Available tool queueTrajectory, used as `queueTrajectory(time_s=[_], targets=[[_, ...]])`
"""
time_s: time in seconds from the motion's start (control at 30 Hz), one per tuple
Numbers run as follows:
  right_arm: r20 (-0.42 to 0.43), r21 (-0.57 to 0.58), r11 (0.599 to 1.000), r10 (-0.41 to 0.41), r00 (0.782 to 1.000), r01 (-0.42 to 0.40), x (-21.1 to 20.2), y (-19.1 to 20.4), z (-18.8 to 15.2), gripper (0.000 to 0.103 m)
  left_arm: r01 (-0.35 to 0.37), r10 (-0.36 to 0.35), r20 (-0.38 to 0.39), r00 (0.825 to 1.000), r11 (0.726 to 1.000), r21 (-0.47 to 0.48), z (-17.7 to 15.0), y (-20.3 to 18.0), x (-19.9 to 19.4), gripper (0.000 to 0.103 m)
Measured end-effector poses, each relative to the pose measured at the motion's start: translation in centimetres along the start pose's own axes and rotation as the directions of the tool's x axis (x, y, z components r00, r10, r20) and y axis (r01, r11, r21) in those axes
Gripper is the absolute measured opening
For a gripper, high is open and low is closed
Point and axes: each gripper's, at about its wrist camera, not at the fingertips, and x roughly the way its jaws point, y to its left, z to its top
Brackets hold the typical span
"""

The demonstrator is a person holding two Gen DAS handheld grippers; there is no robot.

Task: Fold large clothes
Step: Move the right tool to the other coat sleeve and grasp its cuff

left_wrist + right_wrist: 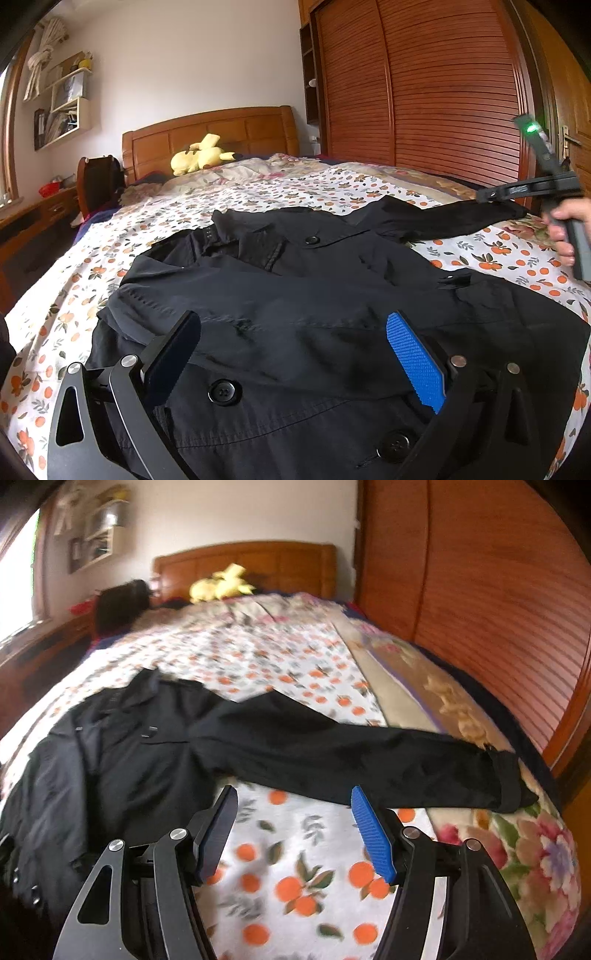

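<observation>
Centrally, a large black coat [332,295] of smooth, faintly creased woven cloth lies spread on a bed [184,199] covered by a white sheet printed with oranges and leaves. Round black four-hole buttons [224,392] run down its front, and stitched seams cross its lower panel. One long sleeve [369,760] stretches flat toward the bed's right side, its cuff resting on a floral quilt [535,849].

The left tool [295,362] hangs low over the coat's hem, its two fingers apart, with nothing clamped; one pad [415,360] is ribbed blue rubber, and the other finger appears dark in shadow. The right tool [295,834] stands with its fingers apart over bare sheet, just short of the sleeve, gripping nothing. In the left wrist view a hand [565,232] holds the right tool's handle at the bed's edge, near the cuff.

Behind stand a panelled wooden headboard [210,133], a yellow plush toy [199,155] and a slatted wooden wardrobe [424,81].
</observation>
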Motion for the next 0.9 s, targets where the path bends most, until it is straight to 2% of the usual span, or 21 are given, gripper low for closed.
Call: queueTrajectory(time_s=[0.23,0.5,0.77,0.8,0.87,0.9], targets=[[-0.107,0.129,0.99,-0.034,0.994,0.048,5.1,-3.9,-0.3,0.061,0.001,-0.001,0.003,1.0,1.0,0.002,0.0,0.0,-0.1,0.101],[-0.187,0.245,0.966,-0.032,0.982,0.079,8.1,-6.6,-0.9,0.061,0.004,-0.004,-0.001,1.0,1.0,-0.001,0.0,0.0,-0.1,0.101],[-0.19,0.338,0.936,-0.032,0.981,0.096,9.1,-8.5,-0.5,0.058,0.005,-0.005,-0.002,1.0,1.0,-0.002,0.0,0.1,-0.1,0.101],[-0.194,0.332,0.936,-0.05,0.98,0.113,9.3,-8.5,-0.4,0.051,0.005,-0.005,-0.001,1.0,1.0,-0.002,0.0,0.1,-0.1,0.101],[-0.197,0.312,0.939,-0.085,0.977,0.145,9.7,-8.6,0.1,0.029,0.006,-0.006,-0.002,1.0,1.0,-0.002,0.0,0.1,-0.1,0.101],[-0.188,0.317,0.939,-0.073,0.979,0.131,9.8,-8.8,0.3,0.014,0.005,-0.005,-0.003,1.0,1.0,-0.002,0.0,0.1,-0.1,0.101]])
